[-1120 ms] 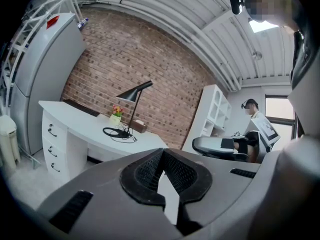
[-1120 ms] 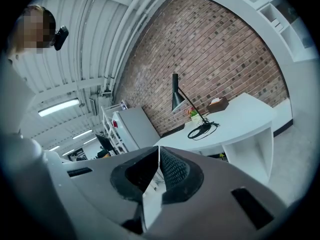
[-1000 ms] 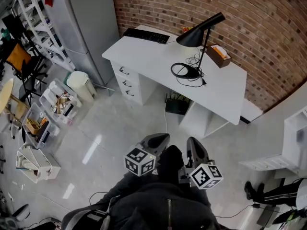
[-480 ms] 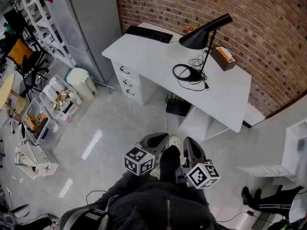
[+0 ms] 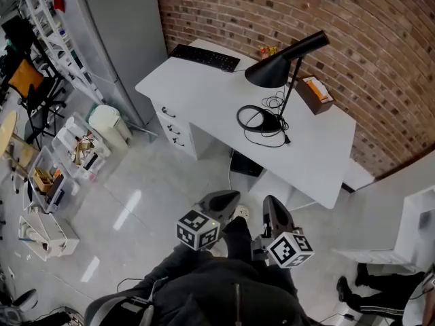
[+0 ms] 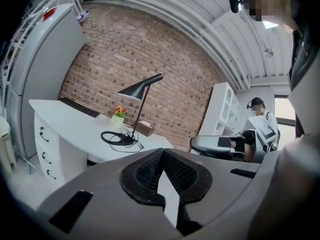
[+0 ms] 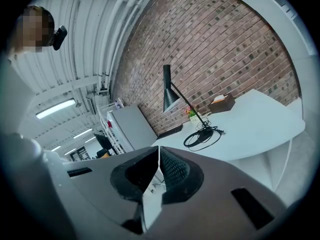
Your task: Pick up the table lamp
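The black table lamp (image 5: 280,66) with a cone shade and thin stem stands on the white desk (image 5: 204,90), its cable coiled round the round base (image 5: 262,119). Both grippers are held low in front of the person's body, over the floor and well short of the desk. My left gripper (image 5: 228,196) is shut with nothing in it, and so is my right gripper (image 5: 271,202). In the left gripper view the lamp (image 6: 140,88) shows far beyond the shut left gripper (image 6: 161,155). The right gripper view shows the lamp (image 7: 170,95) beyond the shut right gripper (image 7: 158,151).
A black keyboard (image 5: 204,57), a brown tissue box (image 5: 314,93) and a small flower pot (image 5: 269,50) lie on the desk by the brick wall. A bin (image 5: 109,123), storage crates (image 5: 51,182) and a grey cabinet (image 5: 115,32) stand left. A seated person (image 6: 256,129) is at right.
The person has stepped towards the desk, so desk and lamp sit a little differently in the head view. Both grippers travelled along, still shut and side by side.
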Motion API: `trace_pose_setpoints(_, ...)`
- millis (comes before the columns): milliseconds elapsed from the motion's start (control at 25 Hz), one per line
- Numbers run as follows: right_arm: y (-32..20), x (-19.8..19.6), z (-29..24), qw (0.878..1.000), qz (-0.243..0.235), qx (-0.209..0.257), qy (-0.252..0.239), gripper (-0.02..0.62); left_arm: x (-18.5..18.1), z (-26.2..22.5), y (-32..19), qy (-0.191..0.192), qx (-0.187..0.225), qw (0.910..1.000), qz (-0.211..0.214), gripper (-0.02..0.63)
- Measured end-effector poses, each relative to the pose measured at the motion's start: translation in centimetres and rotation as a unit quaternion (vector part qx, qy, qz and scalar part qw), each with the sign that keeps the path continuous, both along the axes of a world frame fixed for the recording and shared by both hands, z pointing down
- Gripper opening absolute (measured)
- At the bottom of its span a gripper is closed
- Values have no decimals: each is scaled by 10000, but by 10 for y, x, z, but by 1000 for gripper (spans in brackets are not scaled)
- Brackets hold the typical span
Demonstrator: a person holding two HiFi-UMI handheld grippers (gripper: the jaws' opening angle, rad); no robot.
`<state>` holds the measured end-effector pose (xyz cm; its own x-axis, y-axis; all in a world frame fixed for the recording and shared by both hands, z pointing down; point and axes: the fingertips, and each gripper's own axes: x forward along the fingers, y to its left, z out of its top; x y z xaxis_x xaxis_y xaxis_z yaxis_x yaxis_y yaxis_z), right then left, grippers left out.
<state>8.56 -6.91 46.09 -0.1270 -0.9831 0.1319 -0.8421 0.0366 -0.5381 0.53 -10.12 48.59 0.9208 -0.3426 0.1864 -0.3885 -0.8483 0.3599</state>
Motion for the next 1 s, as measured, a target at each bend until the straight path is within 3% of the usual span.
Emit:
trace_pose_setpoints(480,-70,73,7,9999,-13,-87,67,12,56,-4,-93,-4,-55,9996,-279,0)
trace_pose_setpoints(560,-84,89,8,9999,-22,-85,100,12,71,-7,-107,139,-185,9993,-306,0)
trace_pose_setpoints(720,-112,116,8,9995,-76,-37,298,12,89,-24,-145,843,-696,9927,-501,0)
trace_pose_setpoints(1000,-156,153,17,9976,-346,44,591,12,114,-40,-201,1137,-623,9881,-826,0)
